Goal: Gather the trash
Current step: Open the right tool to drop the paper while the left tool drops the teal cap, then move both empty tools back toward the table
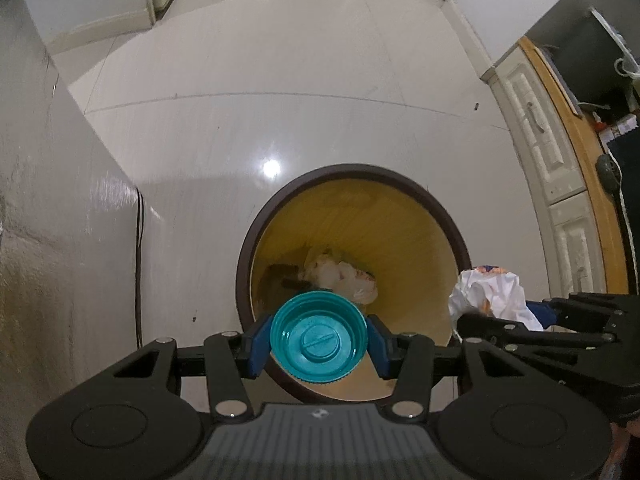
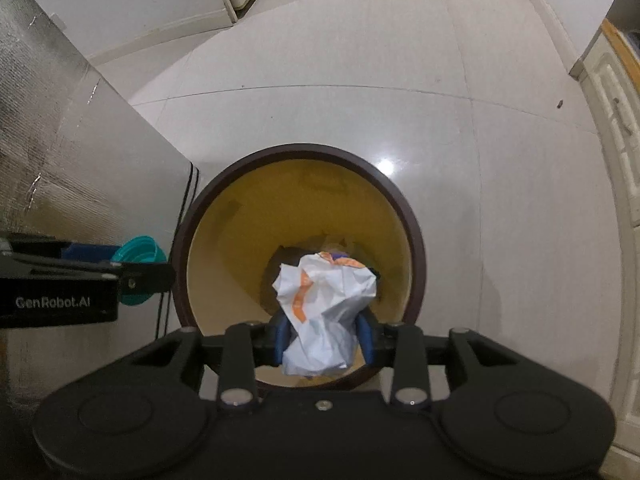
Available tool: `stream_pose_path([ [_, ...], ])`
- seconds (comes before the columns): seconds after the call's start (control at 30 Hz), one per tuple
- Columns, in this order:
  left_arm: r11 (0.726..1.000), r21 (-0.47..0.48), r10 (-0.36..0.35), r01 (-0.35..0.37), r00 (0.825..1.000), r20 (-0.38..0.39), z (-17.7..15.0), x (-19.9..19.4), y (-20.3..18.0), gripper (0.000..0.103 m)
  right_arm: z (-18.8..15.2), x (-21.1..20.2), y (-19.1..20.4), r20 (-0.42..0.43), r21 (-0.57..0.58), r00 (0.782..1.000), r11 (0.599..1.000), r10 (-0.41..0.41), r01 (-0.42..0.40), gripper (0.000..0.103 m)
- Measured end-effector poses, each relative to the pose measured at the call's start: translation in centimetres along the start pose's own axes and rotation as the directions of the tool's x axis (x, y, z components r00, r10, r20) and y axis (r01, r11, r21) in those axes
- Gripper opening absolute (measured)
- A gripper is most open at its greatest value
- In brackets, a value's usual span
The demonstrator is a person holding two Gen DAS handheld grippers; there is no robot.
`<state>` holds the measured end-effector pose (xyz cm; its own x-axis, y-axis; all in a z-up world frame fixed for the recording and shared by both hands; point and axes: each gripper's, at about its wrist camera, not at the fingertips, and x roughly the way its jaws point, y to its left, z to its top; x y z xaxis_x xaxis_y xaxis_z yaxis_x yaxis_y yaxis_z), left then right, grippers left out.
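Note:
A round bin with a dark brown rim (image 1: 348,170) and yellow inside stands on the floor below both grippers. Crumpled paper trash (image 1: 340,276) lies at its bottom. My left gripper (image 1: 318,336) is shut on a teal plastic lid (image 1: 318,320), held over the bin's near rim; from the right wrist view the lid (image 2: 140,250) hangs just left of the bin's rim (image 2: 304,150). My right gripper (image 2: 324,336) holds a crumpled white-and-orange paper wrapper (image 2: 324,300) between its blue pads, over the bin's opening. The wrapper (image 1: 492,292) also shows to the bin's right.
A silver foil-clad panel (image 2: 60,140) stands close on the left, with a black cable (image 2: 186,200) running down beside the bin. A cream cabinet (image 1: 560,184) with a wooden top lines the right side. White floor tiles (image 1: 280,80) stretch beyond the bin.

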<state>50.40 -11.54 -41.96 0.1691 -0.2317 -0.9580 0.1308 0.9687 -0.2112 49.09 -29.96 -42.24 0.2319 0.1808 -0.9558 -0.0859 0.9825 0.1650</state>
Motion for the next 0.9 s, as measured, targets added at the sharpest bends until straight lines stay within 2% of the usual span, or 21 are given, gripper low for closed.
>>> stream_pose_path([
  [0.13,1.0,-0.009,-0.005,0.005,1.0,-0.008,-0.1,0.7,0.2,0.05,-0.2,0.6,-0.3,0.006,0.022,1.0,1.0,0.008,-0.008,0.041],
  [0.3,1.0,0.001,-0.024,0.024,1.0,-0.016,-0.4,1.4,0.0,0.05,-0.2,1.4,-0.8,-0.016,0.031,1.0,1.0,-0.004,0.004,0.052],
  [0.37,0.999,0.005,-0.034,0.034,0.999,-0.015,-0.4,1.7,-0.1,0.05,-0.3,1.6,-1.0,-0.027,0.041,1.0,0.999,-0.002,0.003,0.063],
  [0.43,0.999,0.01,-0.039,0.039,0.999,-0.015,-0.3,1.9,-0.3,0.05,-0.4,1.8,-1.2,-0.037,0.047,0.999,0.999,0.003,-0.001,0.069],
  [0.57,0.999,0.016,-0.049,0.05,0.998,-0.029,-0.4,2.2,-0.5,0.052,-0.7,1.7,-0.9,-0.045,0.002,0.999,1.0,-0.005,0.005,0.07],
  [0.63,0.999,0.018,-0.042,0.042,0.998,-0.041,-0.5,2.3,-0.5,0.061,-0.6,1.8,-1.1,-0.052,-0.004,0.999,1.0,-0.007,0.007,0.07],
  [0.67,0.999,0.022,-0.031,0.033,0.998,-0.046,-0.5,2.4,-0.5,0.065,-0.7,1.8,-1.2,-0.055,-0.004,0.998,1.0,-0.008,0.008,0.07],
  [0.9,0.996,0.066,0.063,-0.057,0.994,-0.085,-0.9,2.8,-0.1,0.066,-1.1,1.6,-1.6,-0.067,-0.012,0.998,1.0,-0.016,0.015,0.07],
])
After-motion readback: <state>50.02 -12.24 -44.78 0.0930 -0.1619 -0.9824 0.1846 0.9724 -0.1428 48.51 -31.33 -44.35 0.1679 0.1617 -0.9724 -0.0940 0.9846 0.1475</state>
